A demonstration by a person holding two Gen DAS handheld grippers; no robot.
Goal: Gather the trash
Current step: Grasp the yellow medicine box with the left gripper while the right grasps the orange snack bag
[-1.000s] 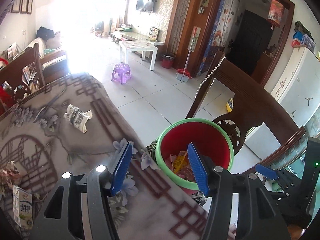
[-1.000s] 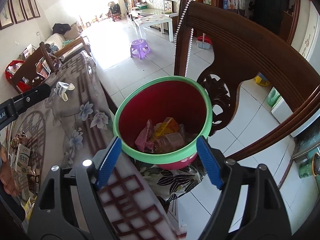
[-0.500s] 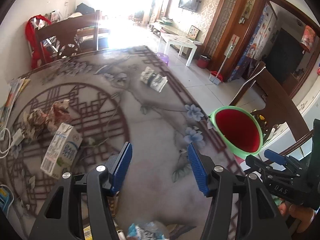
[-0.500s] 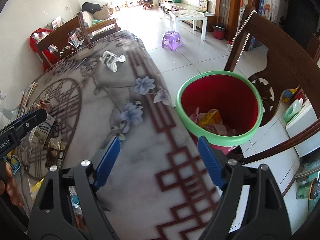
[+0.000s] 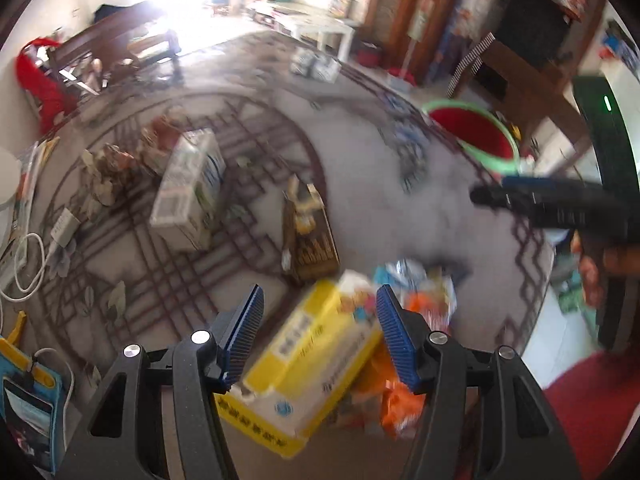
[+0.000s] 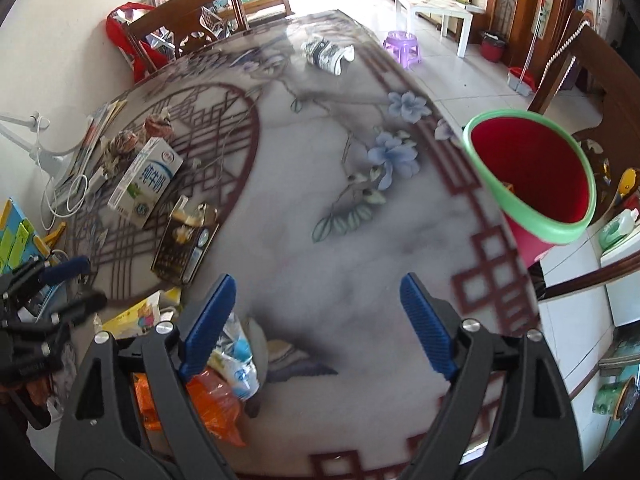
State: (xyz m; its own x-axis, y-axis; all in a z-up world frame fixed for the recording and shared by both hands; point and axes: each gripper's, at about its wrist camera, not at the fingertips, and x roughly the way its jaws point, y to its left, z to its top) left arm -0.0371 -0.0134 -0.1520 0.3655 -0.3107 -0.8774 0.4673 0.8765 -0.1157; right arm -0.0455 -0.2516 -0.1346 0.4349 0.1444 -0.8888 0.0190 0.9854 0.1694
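Note:
My left gripper (image 5: 319,328) is open, its jaws either side of a yellow and white box (image 5: 304,364) lying on the table; it also shows in the right wrist view (image 6: 70,292). An orange wrapper (image 5: 400,392) and a crumpled packet (image 5: 416,276) lie beside the box. My right gripper (image 6: 318,324) is open and empty above the table, with the orange wrapper (image 6: 208,404) at its left finger. The red bin with a green rim (image 6: 532,176) stands off the table's right edge. A milk carton (image 6: 146,182), a brown box (image 6: 186,240) and a crumpled wrapper (image 6: 328,54) lie on the table.
The table (image 6: 340,248) has a patterned grey and maroon cloth. Crumpled paper balls (image 6: 128,142), magazines and a white cable (image 6: 56,196) are at its left side. Wooden chairs stand behind the bin (image 6: 600,76) and at the far end (image 6: 184,28).
Both grippers have swung away from the bin and back over the table. My left gripper has come down around the yellow and white box near the front edge.

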